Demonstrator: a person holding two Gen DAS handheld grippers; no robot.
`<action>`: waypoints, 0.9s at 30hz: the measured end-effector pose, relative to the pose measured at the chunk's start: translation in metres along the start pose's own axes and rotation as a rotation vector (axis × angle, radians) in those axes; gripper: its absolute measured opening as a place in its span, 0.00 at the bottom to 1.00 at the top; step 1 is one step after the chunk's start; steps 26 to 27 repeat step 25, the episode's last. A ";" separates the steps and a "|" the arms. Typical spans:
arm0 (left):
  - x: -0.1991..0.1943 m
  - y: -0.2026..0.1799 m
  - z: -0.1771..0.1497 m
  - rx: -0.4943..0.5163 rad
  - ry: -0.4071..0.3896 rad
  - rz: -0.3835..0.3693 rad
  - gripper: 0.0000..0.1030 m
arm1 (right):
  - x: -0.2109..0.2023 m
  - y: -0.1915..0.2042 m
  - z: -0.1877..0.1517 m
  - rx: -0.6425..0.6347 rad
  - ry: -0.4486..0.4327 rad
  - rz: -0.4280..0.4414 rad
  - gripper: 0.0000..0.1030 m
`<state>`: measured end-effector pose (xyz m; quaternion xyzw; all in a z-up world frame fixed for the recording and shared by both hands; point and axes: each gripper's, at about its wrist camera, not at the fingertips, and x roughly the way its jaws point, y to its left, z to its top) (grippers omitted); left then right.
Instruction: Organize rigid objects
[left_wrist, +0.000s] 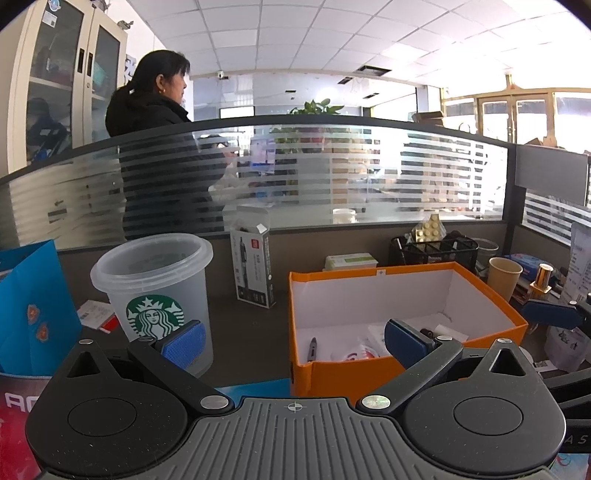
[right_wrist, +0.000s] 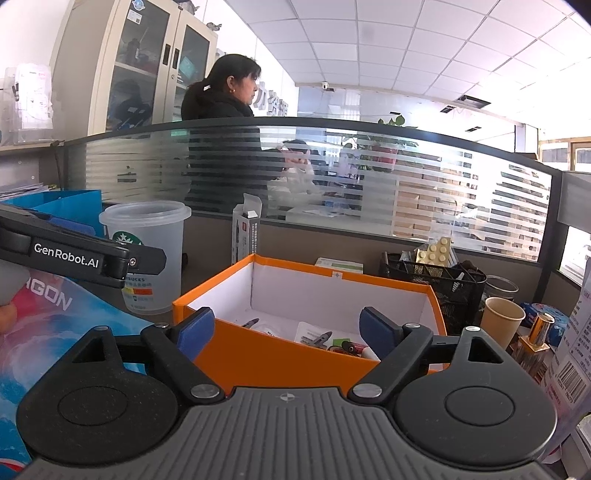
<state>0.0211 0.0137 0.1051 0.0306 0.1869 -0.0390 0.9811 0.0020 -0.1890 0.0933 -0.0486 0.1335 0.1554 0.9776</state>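
The orange box (left_wrist: 406, 373) sits open-topped on the desk, its long axis running from the near left corner away to the right in the left wrist view. In the right wrist view the box (right_wrist: 280, 362) shows a near corner just beyond the left finger and its long side stretches right, behind both fingers.

The left gripper (left_wrist: 291, 347) has its 2 blue-padded fingers (left_wrist: 183, 345) spread wide with nothing between them. The left finger stands in front of the clear cup (left_wrist: 155, 280); the right finger overlaps the box's near wall. Between the fingers, inside the box, a grey pen (left_wrist: 312, 349) lies with its long axis pointing away from the camera, tip end hard to tell. Beside it is white packaging (left_wrist: 364, 347), partly hidden by the right finger.

The right gripper (right_wrist: 286, 332) is also wide apart and empty. Between its fingers (right_wrist: 195, 332) the box holds pliers (right_wrist: 319, 338) on a white card, handles toward the right, and a dark red cylinder (right_wrist: 351, 347) lying across, its end cut off by the right finger. Another small tool (right_wrist: 251, 323) near the far wall is too small to name.

Right of the right fingers stand a paper cup (right_wrist: 500, 323) and a black mesh holder (right_wrist: 443, 284). A tall carton (left_wrist: 255, 269) stands upright beyond the left gripper's gap.
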 end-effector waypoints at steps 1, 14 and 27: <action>0.000 0.000 0.000 -0.001 -0.004 0.001 1.00 | 0.000 0.000 0.000 0.000 0.001 0.001 0.83; 0.002 -0.004 -0.001 0.007 0.003 0.036 1.00 | -0.001 -0.004 -0.005 0.012 0.002 -0.003 0.85; -0.002 0.002 -0.012 -0.101 -0.087 0.012 1.00 | -0.002 -0.010 -0.007 0.024 0.008 -0.004 0.88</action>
